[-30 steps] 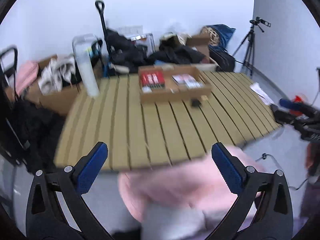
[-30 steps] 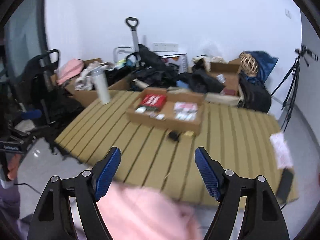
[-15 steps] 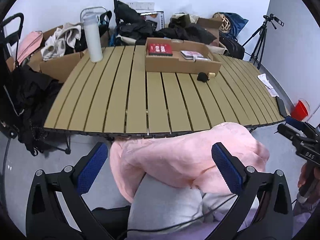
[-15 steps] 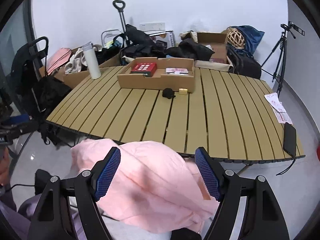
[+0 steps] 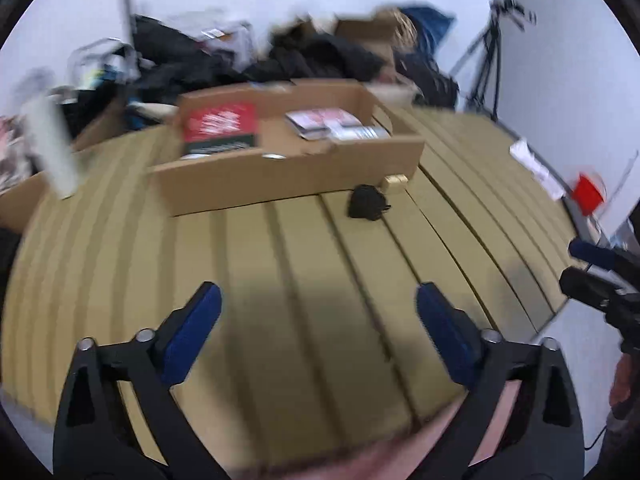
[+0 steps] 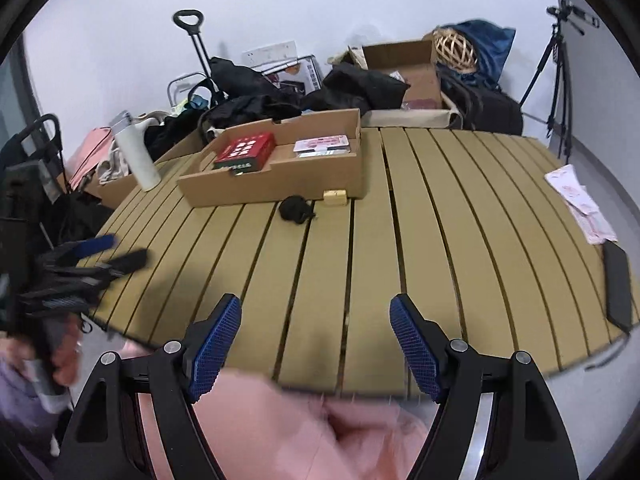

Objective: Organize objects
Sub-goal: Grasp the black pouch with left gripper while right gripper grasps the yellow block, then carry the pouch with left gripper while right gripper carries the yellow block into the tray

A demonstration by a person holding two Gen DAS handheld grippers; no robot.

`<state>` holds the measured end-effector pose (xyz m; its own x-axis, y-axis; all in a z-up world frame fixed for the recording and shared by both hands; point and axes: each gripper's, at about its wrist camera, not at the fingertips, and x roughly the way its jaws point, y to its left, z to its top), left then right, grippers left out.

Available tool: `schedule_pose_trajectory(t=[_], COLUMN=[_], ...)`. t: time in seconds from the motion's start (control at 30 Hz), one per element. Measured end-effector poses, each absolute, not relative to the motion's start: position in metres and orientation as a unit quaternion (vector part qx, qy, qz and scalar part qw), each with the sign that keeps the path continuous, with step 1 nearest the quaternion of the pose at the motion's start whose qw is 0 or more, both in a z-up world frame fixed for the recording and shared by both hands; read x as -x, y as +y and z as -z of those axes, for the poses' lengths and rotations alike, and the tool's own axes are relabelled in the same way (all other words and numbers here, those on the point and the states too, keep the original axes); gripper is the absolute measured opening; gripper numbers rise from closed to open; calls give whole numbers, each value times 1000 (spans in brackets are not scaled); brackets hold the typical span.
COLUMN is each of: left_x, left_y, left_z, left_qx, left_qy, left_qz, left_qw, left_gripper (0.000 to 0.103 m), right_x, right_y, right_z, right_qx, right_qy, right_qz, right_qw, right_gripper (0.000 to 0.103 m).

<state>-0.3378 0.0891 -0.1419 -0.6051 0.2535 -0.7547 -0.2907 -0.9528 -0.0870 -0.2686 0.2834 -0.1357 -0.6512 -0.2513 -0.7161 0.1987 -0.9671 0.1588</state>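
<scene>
**Cardboard tray waits beyond two empty grippers**

Wooden slats of the table (image 6: pixel 460 216) fill mid-frame. The cardboard tray (image 6: pixel 280 184) sits upper centre, a red box (image 6: pixel 246 150) in its left compartment, cards (image 6: pixel 324 145) in its right. Just below its front wall lie a black object (image 6: pixel 295 209) and a small yellow block (image 6: pixel 335 197).

The left gripper (image 5: pixel 318 320), jaws just narrowing, stands wide with nothing between them; the right gripper (image 6: pixel 315 334) gapes moderately, empty, over bare slats.

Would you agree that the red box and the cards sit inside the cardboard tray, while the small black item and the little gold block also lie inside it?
Not quite. In the right wrist view, the small black item and the little gold block lie on the slatted table, just outside the front wall of the cardboard tray. The red box and the cards are indeed inside it.
</scene>
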Motion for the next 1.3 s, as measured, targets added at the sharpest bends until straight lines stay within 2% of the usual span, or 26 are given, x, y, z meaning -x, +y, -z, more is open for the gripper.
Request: schedule_pose_trajectory(t=[0.17,0.2,0.23,0.3,0.5,0.53,0.57,0.63,0.77,0.9,1.13,1.3], left_x=[415,429,435,442,426,422,417,406,385,342,234,154], left_y=[139,148,153,159,125,116,106,90,69,60,31,15], left_z=[178,187,192,202,195,194,193,186,161,113,37,25], left_qx=[433,438,440,450,450,453,454,453,447,414,373,357], left_qy=[46,61,68,69,42,38,31,19,-4,-5,-19,-65], left_qz=[-884,-883,-882,-873,-875,-876,-877,-880,-886,-903,-921,-924], left_qw=[169,159,156,174,173,164,156,143,120,114,112,124], left_gripper=[88,81,60,29,28,28,28,28,27,27,27,28], right_x=[339,352,367,389,447,454,461,465,454,406,251,155], right_y=[301,303,304,300,253,244,238,231,231,239,247,247], right_z=[152,155,159,167,207,214,221,224,216,168,62,48], right_qx=[-418,-419,-424,-428,-454,-456,-462,-448,-455,-429,-357,-339], right_qy=[-57,-63,-67,-67,-39,-26,-20,-8,-18,-25,5,-7], right_qz=[898,896,893,890,878,879,878,888,885,895,919,922], right_qw=[127,133,137,144,144,132,122,98,101,119,167,185], right_gripper=[69,69,68,68,68,61,43,34,34,34,34,34])
